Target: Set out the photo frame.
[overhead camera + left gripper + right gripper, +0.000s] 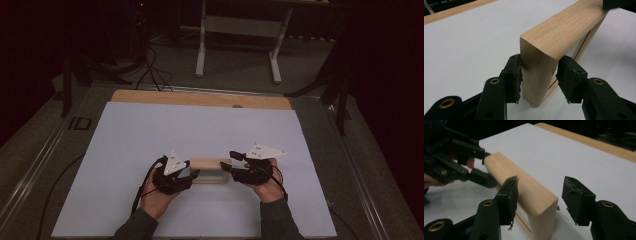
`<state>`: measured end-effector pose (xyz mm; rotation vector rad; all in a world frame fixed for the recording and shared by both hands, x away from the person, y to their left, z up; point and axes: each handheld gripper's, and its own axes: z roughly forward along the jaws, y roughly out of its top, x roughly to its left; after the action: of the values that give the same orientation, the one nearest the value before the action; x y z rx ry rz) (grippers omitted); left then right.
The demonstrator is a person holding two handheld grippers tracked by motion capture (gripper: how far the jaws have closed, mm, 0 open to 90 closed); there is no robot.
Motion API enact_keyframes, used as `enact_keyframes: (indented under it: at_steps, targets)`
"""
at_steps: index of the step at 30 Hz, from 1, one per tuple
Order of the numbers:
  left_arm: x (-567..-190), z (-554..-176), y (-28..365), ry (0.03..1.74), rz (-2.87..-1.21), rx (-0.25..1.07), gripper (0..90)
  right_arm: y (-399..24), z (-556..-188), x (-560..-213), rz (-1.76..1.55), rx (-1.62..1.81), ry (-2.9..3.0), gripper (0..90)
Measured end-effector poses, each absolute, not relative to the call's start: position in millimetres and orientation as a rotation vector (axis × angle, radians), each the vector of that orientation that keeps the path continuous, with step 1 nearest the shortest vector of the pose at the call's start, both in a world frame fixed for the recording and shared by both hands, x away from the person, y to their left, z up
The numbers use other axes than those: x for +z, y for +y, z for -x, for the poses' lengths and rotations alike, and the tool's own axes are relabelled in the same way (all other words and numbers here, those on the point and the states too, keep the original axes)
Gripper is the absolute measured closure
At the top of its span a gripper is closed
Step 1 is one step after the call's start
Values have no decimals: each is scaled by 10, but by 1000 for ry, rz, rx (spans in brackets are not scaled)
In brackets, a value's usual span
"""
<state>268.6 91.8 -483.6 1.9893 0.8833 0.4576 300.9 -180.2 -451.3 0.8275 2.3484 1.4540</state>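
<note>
My left gripper (537, 80) has its pads clamped on the near upright end of the wooden frame (564, 32). My right gripper (539, 200) stands wide, jaws straddling the frame's other end, pads clear of the wood. Frame stands on edge on the white sheet (200, 130), between both hands, near my side of the table.

Probably a lab: test table (320, 150) (dark surroundings).
</note>
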Motion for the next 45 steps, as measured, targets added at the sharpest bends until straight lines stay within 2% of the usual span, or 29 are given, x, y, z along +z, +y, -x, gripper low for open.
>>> enact_keyframes:
  at_steps: [14,31,45]
  targets:
    - [-4836,-2689,921,884,-1988,459,550,-1812,-3006,-4702,-814,1407,2439,427]
    - [-4825,-2686,928,871,-1984,460,560,-1824,-3020,-4767,-798,1345,2439,538]
    - [-4794,-2679,948,858,-1981,464,568,-1808,-2999,-4740,-753,1307,2427,550]
